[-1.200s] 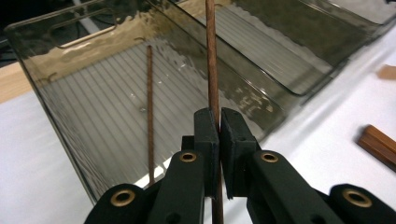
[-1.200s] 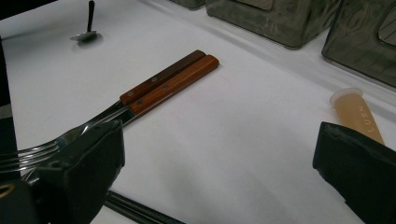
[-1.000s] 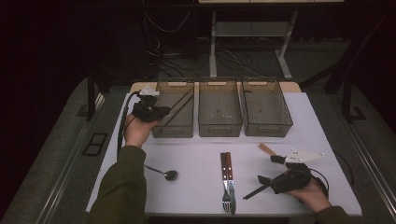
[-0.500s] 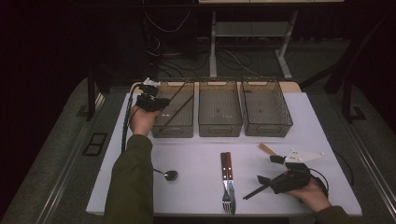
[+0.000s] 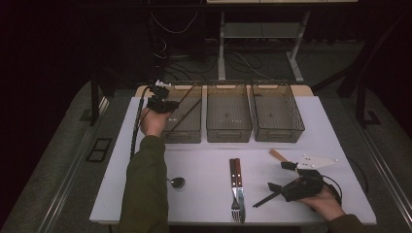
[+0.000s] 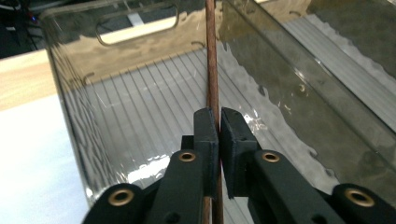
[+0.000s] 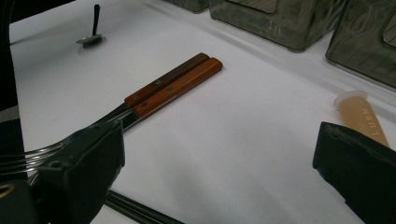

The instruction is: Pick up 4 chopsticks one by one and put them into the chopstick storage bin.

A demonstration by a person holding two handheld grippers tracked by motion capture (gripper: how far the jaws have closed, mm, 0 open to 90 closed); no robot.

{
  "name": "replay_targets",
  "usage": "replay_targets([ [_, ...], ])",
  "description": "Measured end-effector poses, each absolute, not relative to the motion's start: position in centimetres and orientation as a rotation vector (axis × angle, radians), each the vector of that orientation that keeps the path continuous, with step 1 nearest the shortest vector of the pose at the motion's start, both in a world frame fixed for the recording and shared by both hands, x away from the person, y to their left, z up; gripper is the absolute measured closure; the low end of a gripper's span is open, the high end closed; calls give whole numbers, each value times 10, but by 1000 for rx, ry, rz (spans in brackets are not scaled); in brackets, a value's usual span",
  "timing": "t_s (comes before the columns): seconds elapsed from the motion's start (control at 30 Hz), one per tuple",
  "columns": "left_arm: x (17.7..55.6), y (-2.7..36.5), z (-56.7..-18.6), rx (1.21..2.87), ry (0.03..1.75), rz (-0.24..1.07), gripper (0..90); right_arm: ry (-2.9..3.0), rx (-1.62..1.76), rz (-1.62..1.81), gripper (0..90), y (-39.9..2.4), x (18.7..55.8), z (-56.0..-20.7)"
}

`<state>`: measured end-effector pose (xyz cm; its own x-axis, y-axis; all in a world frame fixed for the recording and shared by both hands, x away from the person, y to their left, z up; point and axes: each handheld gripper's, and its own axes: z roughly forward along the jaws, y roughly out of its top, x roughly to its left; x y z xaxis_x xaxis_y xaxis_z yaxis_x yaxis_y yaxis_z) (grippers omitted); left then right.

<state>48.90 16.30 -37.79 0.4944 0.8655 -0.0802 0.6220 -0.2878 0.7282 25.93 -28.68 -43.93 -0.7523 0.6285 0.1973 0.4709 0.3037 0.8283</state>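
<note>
The left hand-held gripper (image 6: 218,122) is clamped on a thin stick (image 6: 211,60) over the left bin (image 5: 192,133) for sorting, while the right hand-held gripper (image 7: 219,177) rests apart on the tabletop (image 5: 204,160).

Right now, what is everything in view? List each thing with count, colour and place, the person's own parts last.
Table: one, white top.
Bins: three, smoky clear plastic, in a row at the far edge.
Chopstick: one thin brown stick, clamped in the left gripper, leaning into the leftmost bin.
Fork and knife: two, wooden handles, side by side at the front centre.
Spoon: one, dark metal, front left.
Tube: one, tan with a pale cap, front right.
Dark stick: one, by the right gripper.
Left gripper: black, shut on the chopstick.
Right gripper: black, open, resting low at front right.
Sleeves: olive green.
</note>
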Motion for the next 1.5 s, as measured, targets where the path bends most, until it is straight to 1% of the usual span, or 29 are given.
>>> replay_targets([
  [0.07,489,160,-379,2039,1225,472,660,2398,1025,1439,24,-287,259,-439],
  [0.1,489,159,-379,2041,1221,488,613,2398,1025,1438,24,-287,259,-439],
  [0.3,485,154,-376,2062,1161,463,509,2399,1020,1434,24,-286,259,-439],
  [0.47,479,151,-372,2089,1116,443,448,2398,1017,1431,24,-286,260,-440],
  [0.77,458,155,-363,2067,1030,409,408,2399,1016,1429,24,-286,260,-439],
  [1.1,426,157,-352,2032,937,395,294,2402,1016,1427,24,-285,260,-440],
  [1.13,421,156,-352,2015,937,386,284,2403,1019,1425,24,-285,260,-440],
  [1.33,401,157,-355,2047,892,382,238,2402,1020,1424,24,-285,260,-440],
  [1.4,393,157,-358,2041,888,377,206,2402,1021,1423,24,-286,260,-440],
  [1.5,380,158,-363,2037,874,369,187,2403,1020,1423,24,-285,260,-440],
])
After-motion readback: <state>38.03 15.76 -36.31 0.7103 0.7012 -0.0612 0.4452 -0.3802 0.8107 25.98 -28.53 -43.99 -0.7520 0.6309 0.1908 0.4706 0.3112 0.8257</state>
